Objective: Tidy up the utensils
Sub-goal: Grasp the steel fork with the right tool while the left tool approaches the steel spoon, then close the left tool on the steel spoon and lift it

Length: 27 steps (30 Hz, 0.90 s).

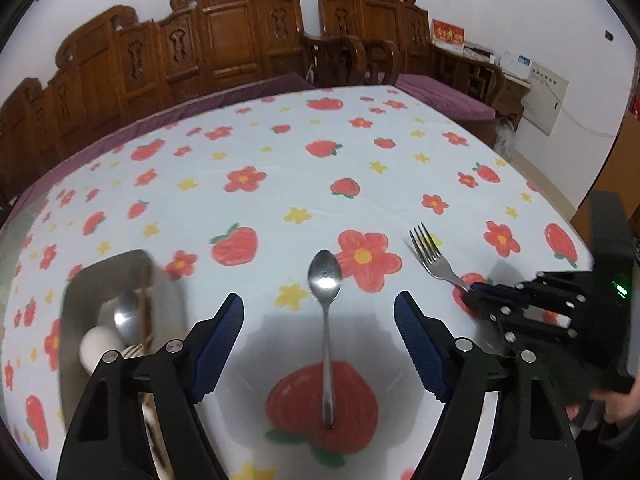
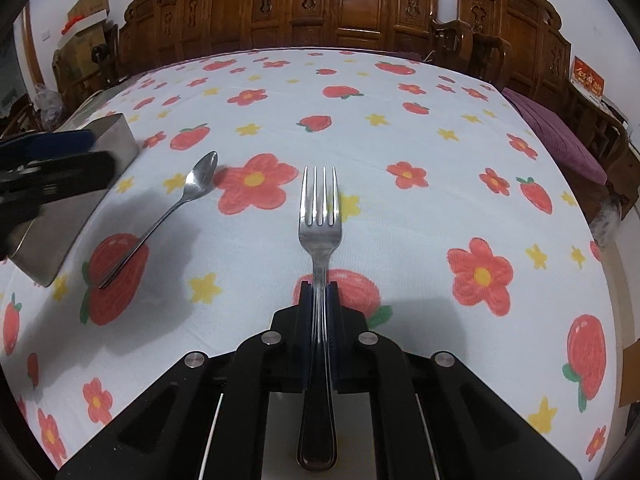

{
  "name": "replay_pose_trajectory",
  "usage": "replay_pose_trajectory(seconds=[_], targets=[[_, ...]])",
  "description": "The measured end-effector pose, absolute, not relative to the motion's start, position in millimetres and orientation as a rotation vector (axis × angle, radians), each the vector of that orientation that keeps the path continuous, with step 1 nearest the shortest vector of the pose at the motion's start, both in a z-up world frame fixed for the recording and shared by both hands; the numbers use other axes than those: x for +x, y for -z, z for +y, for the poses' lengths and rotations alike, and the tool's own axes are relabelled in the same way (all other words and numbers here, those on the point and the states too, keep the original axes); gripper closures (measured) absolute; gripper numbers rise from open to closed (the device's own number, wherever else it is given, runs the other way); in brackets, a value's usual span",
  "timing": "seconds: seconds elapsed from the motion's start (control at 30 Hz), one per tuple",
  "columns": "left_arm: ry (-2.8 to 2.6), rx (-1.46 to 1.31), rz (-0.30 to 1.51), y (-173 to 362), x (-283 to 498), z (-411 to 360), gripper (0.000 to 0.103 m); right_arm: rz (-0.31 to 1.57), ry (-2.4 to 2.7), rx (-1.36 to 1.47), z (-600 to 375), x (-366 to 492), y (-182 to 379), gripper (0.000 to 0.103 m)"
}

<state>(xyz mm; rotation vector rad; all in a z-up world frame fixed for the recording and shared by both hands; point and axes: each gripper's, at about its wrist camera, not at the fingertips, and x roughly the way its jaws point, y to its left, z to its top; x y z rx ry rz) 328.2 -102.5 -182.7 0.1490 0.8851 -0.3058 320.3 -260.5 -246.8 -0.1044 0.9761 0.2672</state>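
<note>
A steel spoon (image 1: pixel 326 320) lies on the flowered tablecloth, handle toward me, straight between the wide-apart fingers of my left gripper (image 1: pixel 319 310), which is open and clear of it. The same spoon (image 2: pixel 168 212) shows at the left in the right wrist view. My right gripper (image 2: pixel 319 286) is shut on a steel fork (image 2: pixel 319 216), tines pointing away; the fork (image 1: pixel 434 258) and right gripper (image 1: pixel 476 294) also appear at the right of the left wrist view. A steel tray (image 1: pixel 76 280) at the left holds a spoon, chopsticks and a white utensil.
The steel tray (image 2: pixel 60 236) stands at the table's left edge, with the left gripper's fingers (image 2: pixel 60 148) over it. Carved wooden chairs (image 2: pixel 320 4) and purple cushions (image 1: pixel 440 96) line the far side. A person's hand (image 1: pixel 620 404) holds the right gripper.
</note>
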Motion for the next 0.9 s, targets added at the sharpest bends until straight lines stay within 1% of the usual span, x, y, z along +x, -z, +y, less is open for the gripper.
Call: replay_pose_trajectory(seconds=[0.07,0.2,0.27,0.4,0.47,0.57,0.7,0.8,0.83,0.9], targets=[[0.303,0.149,0.916,193,341,-109,0.031,0.975,-0.271,-0.107,-260,320,247,0.094],[0.295,0.16,0.949,207,358,-119,0.033,0.972,-0.279,-0.116,-261,321,247,0.094],[0.285,0.164,0.973,215,367,-122,0.038,0.972,-0.285,-0.111,-262,321,247,0.094],[0.275,0.16,0.995,225,377,-123,0.04,0.974,-0.29,-0.105,-264,324,247,0.094],[0.27,0.161,1.008,229,381,-124,0.05,0.975,-0.29,-0.105,-264,325,247,0.094],[0.27,0.161,1.026,235,384,-125,0.056,0.975,-0.29,-0.109,-263,324,247,0.094],[0.269,0.166,1.026,238,385,-125,0.06,0.975,-0.29,-0.108,-263,324,247,0.094],[0.276,0.168,1.023,238,385,-126,0.071,0.975,-0.29,-0.107,-263,325,247,0.094],[0.278,0.169,1.022,237,385,-127,0.076,0.975,-0.29,-0.109,-263,325,247,0.094],[0.28,0.171,1.022,237,384,-127,0.076,0.974,-0.291,-0.106,-264,325,247,0.094]])
